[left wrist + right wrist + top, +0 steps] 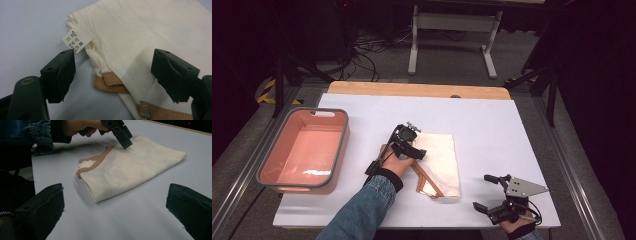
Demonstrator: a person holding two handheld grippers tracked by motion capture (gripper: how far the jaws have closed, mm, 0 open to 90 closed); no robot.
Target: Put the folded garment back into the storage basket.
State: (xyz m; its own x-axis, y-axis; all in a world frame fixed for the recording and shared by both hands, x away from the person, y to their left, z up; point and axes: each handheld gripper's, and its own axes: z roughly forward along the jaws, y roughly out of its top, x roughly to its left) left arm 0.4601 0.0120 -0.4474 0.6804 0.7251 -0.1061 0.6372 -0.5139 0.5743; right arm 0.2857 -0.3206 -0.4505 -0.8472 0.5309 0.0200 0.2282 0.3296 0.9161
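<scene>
Pink bin [341, 145]: sits at the left of the white table [492, 125], well apart from the action, nothing visible inside it.
Left gripper [416, 153]: down at the left edge of the garment, jaws spread with the cloth's hem and care tag [75, 40] between them; the pads are not pressing on anything yet.
Folded garment [441, 162]: cream cloth with tan trim [93, 160], lying folded near the table's middle, just right of the left gripper.
Right gripper [494, 195]: parked near the table's front right corner, well apart from the garment, jaws wide with only bare table between them.
Step in hand: looks like lining up a grasp on the folded edge.
Next move: probably settle the jaws over all the layers near the tag, pinch firmly, then lift; a shallow bite could catch the top layer alone and let the fold open.
</scene>
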